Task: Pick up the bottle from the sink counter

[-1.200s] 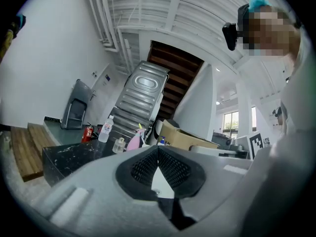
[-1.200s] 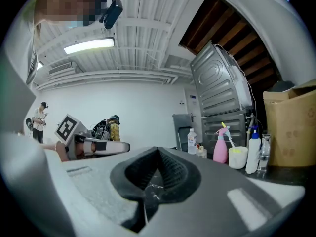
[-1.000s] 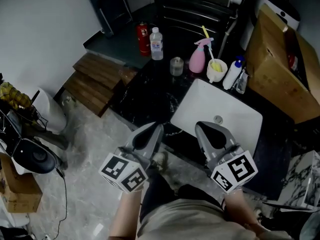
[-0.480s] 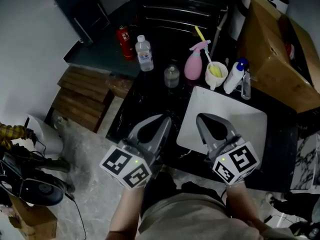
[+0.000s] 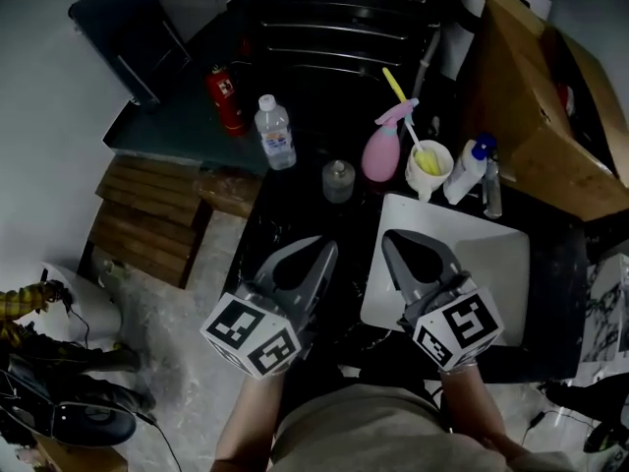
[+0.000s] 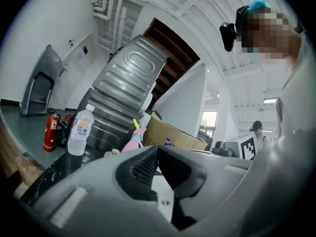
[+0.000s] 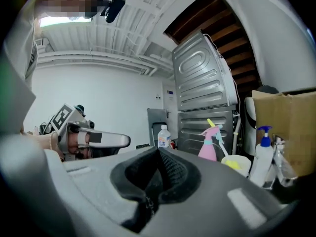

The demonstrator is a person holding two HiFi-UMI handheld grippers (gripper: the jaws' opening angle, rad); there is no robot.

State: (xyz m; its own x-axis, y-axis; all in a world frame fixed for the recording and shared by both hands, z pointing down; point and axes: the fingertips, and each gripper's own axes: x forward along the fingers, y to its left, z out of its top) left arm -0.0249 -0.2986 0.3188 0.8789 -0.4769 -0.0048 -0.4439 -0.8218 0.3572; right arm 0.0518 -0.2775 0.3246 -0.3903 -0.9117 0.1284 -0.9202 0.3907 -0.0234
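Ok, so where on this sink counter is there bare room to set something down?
The dark counter left of the sink, between the small jar and the front edge, is bare. The sink's basin looks empty too. It is crowded behind the sink: pink spray bottle, cup and pump bottle stand close together.

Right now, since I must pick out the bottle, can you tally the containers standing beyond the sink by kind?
Clear water bottle: 1
Pink spray bottle: 1
White pump bottle: 1
White cup: 1
Small jar: 1
Total: 5
The slim clear item beside the pump bottle is not counted, as it is too unclear to class.
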